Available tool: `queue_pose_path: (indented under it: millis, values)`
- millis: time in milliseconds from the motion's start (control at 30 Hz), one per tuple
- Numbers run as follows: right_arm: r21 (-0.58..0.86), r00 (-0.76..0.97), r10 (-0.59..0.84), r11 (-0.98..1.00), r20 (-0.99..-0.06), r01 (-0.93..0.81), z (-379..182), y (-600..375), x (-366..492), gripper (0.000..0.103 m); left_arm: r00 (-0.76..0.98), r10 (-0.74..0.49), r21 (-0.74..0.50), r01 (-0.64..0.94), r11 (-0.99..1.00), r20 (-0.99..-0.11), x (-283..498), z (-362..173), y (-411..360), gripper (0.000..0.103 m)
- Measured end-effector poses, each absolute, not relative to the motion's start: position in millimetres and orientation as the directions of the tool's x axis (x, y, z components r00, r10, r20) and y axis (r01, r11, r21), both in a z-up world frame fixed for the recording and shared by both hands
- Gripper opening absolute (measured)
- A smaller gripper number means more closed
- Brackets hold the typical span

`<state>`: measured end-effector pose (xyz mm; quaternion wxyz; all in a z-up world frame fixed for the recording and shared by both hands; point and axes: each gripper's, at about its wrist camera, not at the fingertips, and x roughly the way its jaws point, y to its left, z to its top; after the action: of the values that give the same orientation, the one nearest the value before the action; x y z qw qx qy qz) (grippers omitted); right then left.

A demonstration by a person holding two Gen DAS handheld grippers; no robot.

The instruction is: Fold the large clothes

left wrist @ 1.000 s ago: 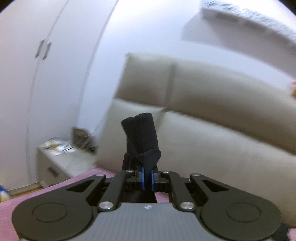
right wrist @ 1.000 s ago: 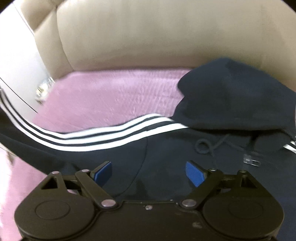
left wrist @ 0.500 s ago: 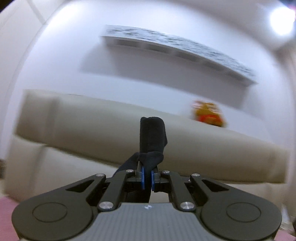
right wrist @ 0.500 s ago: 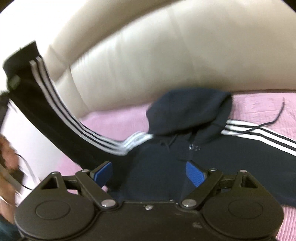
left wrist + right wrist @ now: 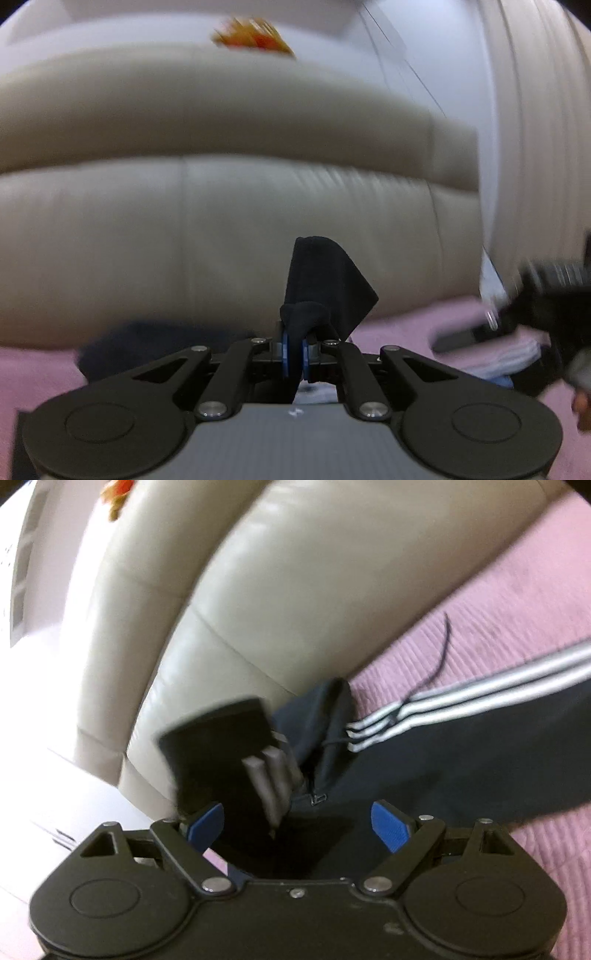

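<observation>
A dark navy hoodie with three white stripes on each sleeve lies on a pink bedspread. My left gripper is shut on the sleeve cuff, which sticks up above the blue pads. In the right wrist view that held sleeve hangs blurred over the hoodie's chest, close in front of my right gripper. The right gripper is open and empty, with its jaws wide apart above the dark fabric. The hood lies against the headboard.
A beige padded headboard runs behind the bed. An orange soft toy sits on top of it. A white wall and a curtain are at the right. The other gripper and a hand show blurred at the right edge.
My left gripper has swung to the right and lowered with the sleeve cuff, carrying the sleeve across the hoodie. The right gripper's view has tilted; it stays open.
</observation>
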<state>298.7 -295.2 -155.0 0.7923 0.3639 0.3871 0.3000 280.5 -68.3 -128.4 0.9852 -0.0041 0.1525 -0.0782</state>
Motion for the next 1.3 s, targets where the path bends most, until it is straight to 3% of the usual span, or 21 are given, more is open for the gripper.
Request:
queue_pose_path:
  millis: [167,233,300,333,500,667,733,800,833,933,1033,1133,1233,1267,1300]
  values:
    - [0.803,0.537,0.717,0.584,-0.445,-0.114,-195.6,-303.1,319.3,0.103,0.876,-0.202,-0.043,0.204,0.978,-0.438,296.8,-186.4,-83.9,0.016]
    - [0.794,0.529,0.707,0.600,-0.470,-0.096,-207.3,-301.6,325.4,0.103,0.820,-0.268,-0.070,0.270,0.960,-0.506,303.1,-199.3,-81.6,0.030]
    - [0.784,0.525,0.696,0.615,-0.490,-0.083,-216.1,-301.6,329.4,0.103,0.749,-0.352,-0.104,0.358,0.928,-0.561,305.3,-211.1,-86.4,0.063]
    - [0.776,0.524,0.688,0.626,-0.502,-0.078,-219.8,-301.5,330.3,0.103,0.725,-0.394,-0.110,0.407,0.907,-0.565,302.0,-216.1,-90.2,0.068]
    - [0.683,0.489,0.619,0.728,-0.615,-0.062,-240.7,-284.9,340.5,0.102,0.626,-0.514,-0.108,0.568,0.816,-0.587,294.3,-224.4,-111.2,0.070]
    - [0.490,0.485,0.513,0.852,-0.708,-0.185,-240.4,-248.7,344.5,0.103,0.665,-0.482,-0.215,0.445,0.869,-0.571,290.7,-212.0,-69.6,0.076]
    - [0.375,0.538,0.450,0.893,-0.713,-0.249,-232.5,-234.0,343.4,0.087,0.706,-0.433,-0.266,0.342,0.901,-0.561,288.9,-201.0,-35.5,0.078]
    - [0.283,0.624,0.385,0.923,-0.681,-0.260,-220.4,-227.6,339.3,0.014,0.745,-0.364,-0.300,0.228,0.926,-0.559,283.6,-192.6,10.5,0.083]
    - [0.276,0.650,0.371,0.929,-0.663,-0.249,-214.1,-228.3,341.0,0.009,0.758,-0.323,-0.293,0.181,0.939,-0.566,284.0,-192.2,28.4,0.084]
    - [0.254,0.736,0.314,0.947,-0.600,-0.197,-195.5,-239.3,350.3,0.009,0.750,-0.183,-0.214,0.056,0.975,-0.636,296.4,-197.6,73.5,0.084]
    - [0.231,0.742,0.258,0.963,-0.619,-0.142,-197.9,-247.7,374.9,0.009,0.714,-0.075,-0.142,-0.035,0.989,-0.696,297.5,-215.6,112.0,0.081]
    - [0.217,0.721,0.235,0.969,-0.652,-0.120,-210.3,-257.2,388.9,0.014,0.653,-0.058,-0.120,-0.051,0.991,-0.755,302.1,-236.2,130.8,0.078]
    - [0.283,0.696,0.268,0.954,-0.667,-0.097,-215.4,-270.9,389.9,0.023,0.649,-0.051,-0.108,-0.047,0.993,-0.759,292.5,-236.7,135.6,0.075]
    - [0.301,0.709,0.279,0.949,-0.648,-0.098,-210.5,-274.2,382.0,0.035,0.661,-0.054,-0.109,-0.042,0.993,-0.749,291.8,-235.3,133.5,0.076]
    - [0.311,0.720,0.294,0.944,-0.628,-0.114,-203.8,-275.1,373.7,0.060,0.675,-0.064,-0.119,-0.035,0.992,-0.735,289.2,-229.9,131.6,0.077]
